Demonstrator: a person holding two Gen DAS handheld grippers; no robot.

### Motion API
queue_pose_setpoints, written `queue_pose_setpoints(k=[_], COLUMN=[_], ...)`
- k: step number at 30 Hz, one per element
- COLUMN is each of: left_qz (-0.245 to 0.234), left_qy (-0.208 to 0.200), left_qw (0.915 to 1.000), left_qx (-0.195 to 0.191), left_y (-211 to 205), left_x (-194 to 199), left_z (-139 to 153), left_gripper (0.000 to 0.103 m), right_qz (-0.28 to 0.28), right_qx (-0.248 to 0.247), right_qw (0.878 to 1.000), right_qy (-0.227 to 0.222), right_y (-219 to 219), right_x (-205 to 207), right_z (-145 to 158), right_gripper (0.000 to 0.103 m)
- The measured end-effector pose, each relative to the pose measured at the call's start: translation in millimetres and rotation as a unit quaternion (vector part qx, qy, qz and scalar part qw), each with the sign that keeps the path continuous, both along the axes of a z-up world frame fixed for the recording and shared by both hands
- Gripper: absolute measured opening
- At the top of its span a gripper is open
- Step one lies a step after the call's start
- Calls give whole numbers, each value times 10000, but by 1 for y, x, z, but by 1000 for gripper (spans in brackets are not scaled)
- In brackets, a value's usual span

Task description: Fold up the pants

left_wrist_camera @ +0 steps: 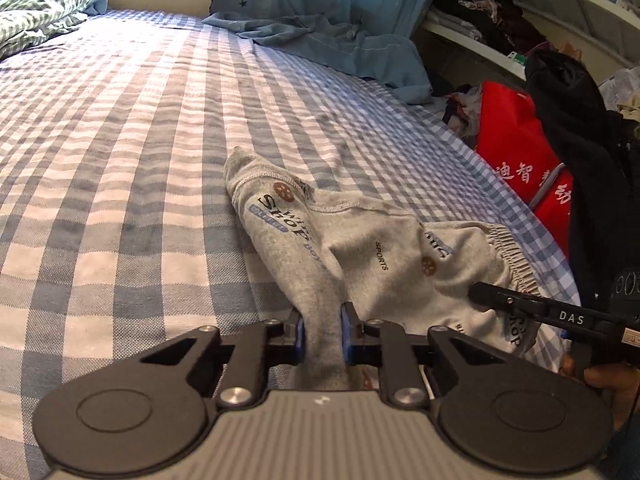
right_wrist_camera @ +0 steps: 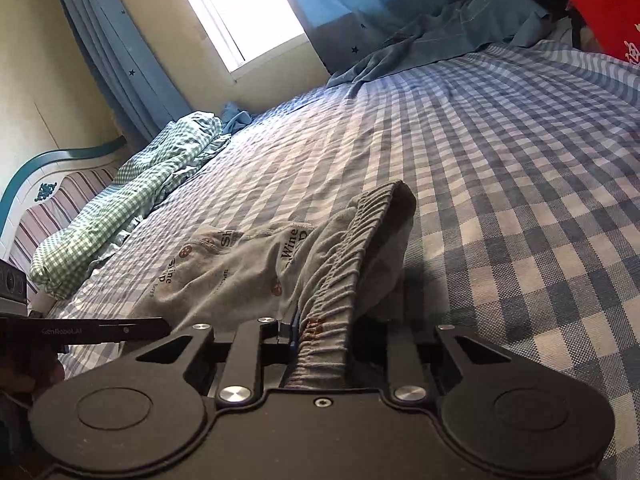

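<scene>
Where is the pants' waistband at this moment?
In the right wrist view the waistband runs up from the right tool, which grips it above the checked bed; the left tool pinches a leg.

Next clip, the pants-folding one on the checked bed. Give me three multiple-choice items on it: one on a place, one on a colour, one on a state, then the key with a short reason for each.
1. Where do the pants lie?
A. on the blue-and-white checked bedsheet
B. on a wardrobe shelf
C. on the floor

2. What colour is the bag beside the bed?
A. green
B. red
C. yellow

3. What does the right gripper hold?
A. nothing, it is open
B. a pillow
C. the elastic waistband of the pants

Key:
1. A, the grey fabric is spread on the checked sheet in both wrist views.
2. B, the left wrist view shows a red bag with white characters at the bed's edge.
3. C, gathered elastic runs between its fingers, while the left gripper pinches a leg of the pants.
</scene>
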State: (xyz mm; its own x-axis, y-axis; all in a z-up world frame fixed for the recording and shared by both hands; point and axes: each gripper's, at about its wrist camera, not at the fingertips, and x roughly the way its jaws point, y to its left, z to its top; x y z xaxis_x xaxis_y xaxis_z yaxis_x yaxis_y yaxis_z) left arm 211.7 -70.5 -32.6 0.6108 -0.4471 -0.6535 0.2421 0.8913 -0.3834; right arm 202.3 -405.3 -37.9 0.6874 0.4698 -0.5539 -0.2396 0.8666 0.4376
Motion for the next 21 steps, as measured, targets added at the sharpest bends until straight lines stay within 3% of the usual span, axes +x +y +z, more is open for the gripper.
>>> queue_pose_setpoints(k=[6, 11, 21], left_qz=[-229, -236, 481], left_qy=[-224, -429, -626], left_qw=[9993, 9985, 9964], left_qx=[-185, -256, -292], left_y=[5, 21, 104], left_x=[-6, -5, 14], left_z=[19, 34, 49], left_gripper=[16, 15, 15], right_qz=[19, 38, 610], right_qx=[-53, 229, 85], right_qw=[10000, 9997, 9978], right_qy=[1, 7, -237], right_y=[16, 31, 134], right_x=[-3, 0, 48], right_z=[25, 42, 67], right_gripper=[22, 21, 21])
